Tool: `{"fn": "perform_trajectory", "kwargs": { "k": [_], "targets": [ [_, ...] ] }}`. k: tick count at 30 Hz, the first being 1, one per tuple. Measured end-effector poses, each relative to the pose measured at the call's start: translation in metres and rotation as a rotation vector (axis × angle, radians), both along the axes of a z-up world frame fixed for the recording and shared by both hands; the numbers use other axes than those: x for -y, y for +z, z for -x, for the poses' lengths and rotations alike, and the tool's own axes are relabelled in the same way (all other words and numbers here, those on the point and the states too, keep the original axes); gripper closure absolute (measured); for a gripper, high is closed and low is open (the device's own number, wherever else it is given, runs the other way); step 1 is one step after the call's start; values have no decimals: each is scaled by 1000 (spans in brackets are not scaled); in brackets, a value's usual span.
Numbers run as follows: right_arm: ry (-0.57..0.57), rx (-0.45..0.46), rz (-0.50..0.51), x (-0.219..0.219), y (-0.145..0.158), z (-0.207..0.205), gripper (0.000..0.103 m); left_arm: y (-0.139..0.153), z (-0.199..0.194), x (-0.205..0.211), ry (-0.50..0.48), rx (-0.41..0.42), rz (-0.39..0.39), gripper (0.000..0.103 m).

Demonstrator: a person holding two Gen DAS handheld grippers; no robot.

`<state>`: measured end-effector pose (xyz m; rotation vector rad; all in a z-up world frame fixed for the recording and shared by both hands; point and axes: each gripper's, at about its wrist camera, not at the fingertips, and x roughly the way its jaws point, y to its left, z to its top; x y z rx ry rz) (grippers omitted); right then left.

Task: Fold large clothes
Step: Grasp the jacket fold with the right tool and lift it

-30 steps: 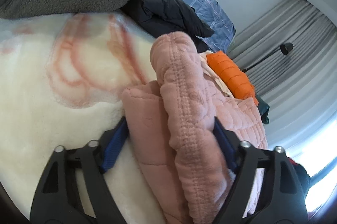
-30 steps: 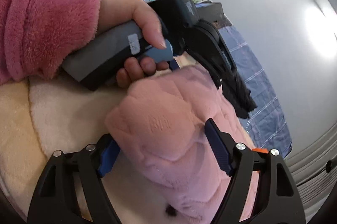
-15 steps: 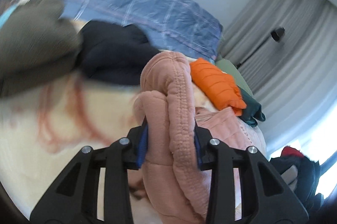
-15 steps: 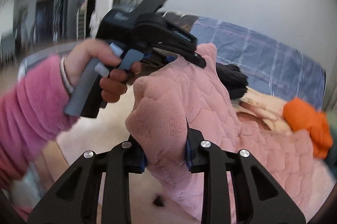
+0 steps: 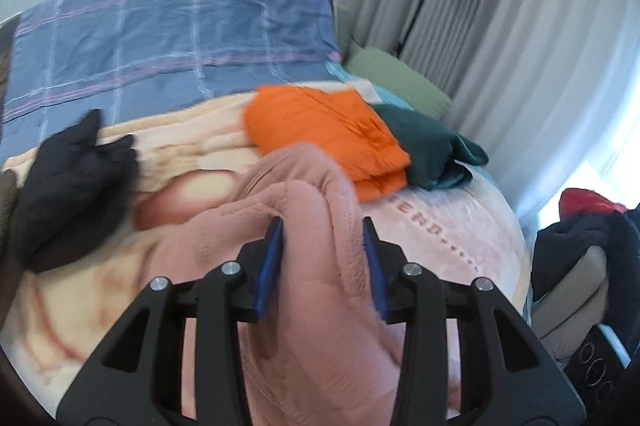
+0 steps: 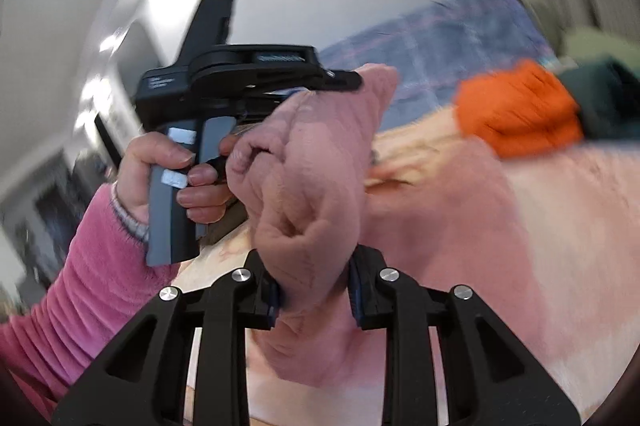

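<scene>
A pink quilted garment (image 5: 320, 326) is bunched and lifted over the cream blanket (image 5: 448, 226) on the bed. My left gripper (image 5: 322, 226) has a thick fold of it between its blue pads, which press on the cloth while the jaws are opening slightly. In the right wrist view my right gripper (image 6: 314, 266) is shut on another bunch of the same garment (image 6: 320, 165). The left gripper (image 6: 340, 79) shows there too, side-on, gripping the garment's upper edge, held by a person's hand (image 6: 160, 165) in a pink fleece sleeve (image 6: 80, 286).
A folded orange jacket (image 5: 320, 129) and a dark teal garment (image 5: 432, 145) lie at the far side of the blanket. A black garment (image 5: 72, 185) lies left. A blue plaid cover (image 5: 160, 45), green pillow (image 5: 396, 77), grey curtains (image 5: 500, 45) and a clothes pile (image 5: 592, 226) stand beyond.
Both grippers went from open around the pink garment to shut on it. Both rose with it, and the views swung toward the head of the bed and the curtains.
</scene>
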<state>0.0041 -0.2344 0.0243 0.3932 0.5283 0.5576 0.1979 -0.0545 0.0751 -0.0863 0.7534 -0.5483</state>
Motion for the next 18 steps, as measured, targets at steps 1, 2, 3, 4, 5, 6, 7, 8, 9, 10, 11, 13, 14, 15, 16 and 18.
{"fn": "perform_trajectory", "kwargs": {
  "k": [1, 2, 3, 4, 5, 6, 7, 8, 9, 10, 11, 13, 14, 15, 16, 18],
  "targets": [
    [-28, -60, -32, 18, -16, -5, 76, -9, -8, 19, -15, -24, -2, 64],
    [-49, -104, -53, 28, -27, -6, 76, -17, -12, 27, -23, -37, -2, 64],
    [-63, -143, -71, 36, -37, -7, 76, -31, -19, 42, -41, -68, -1, 64],
    [-78, -206, -104, 48, -56, -8, 76, -45, -24, 53, -59, -102, 6, 65],
    [-78, -246, -136, 55, -69, -9, 76, -56, -27, 59, -74, -131, 10, 65],
    [-71, -267, -158, 60, -78, -8, 76, -70, -29, 65, -89, -160, 5, 65],
    [-59, -286, -177, 62, -87, -6, 76, -81, -29, 70, -98, -169, -5, 65],
    [-52, -284, -180, 62, -89, -5, 76, -82, -25, 70, -102, -156, -7, 65],
    [-46, -275, -177, 61, -89, -6, 76, -81, -20, 67, -106, -145, -1, 65],
    [-39, -258, -158, 58, -86, -5, 76, -74, -15, 63, -114, -125, 12, 65],
    [-34, -249, -150, 60, -83, -8, 76, -65, -9, 54, -115, -94, 13, 65],
    [-23, -240, -144, 58, -81, -11, 76, -51, 0, 40, -94, -46, -14, 65],
    [-20, -240, -148, 60, -83, -12, 76, -46, 3, 34, -80, -23, -33, 65],
    [-16, -242, -154, 61, -84, -14, 76, -42, 6, 26, -68, -4, -49, 65],
    [-12, -246, -163, 63, -85, -13, 76, -41, 10, 18, -59, 7, -64, 65],
    [-11, -249, -168, 71, -87, -23, 75, -47, 14, 9, -56, 10, -97, 65]
  ]
}}
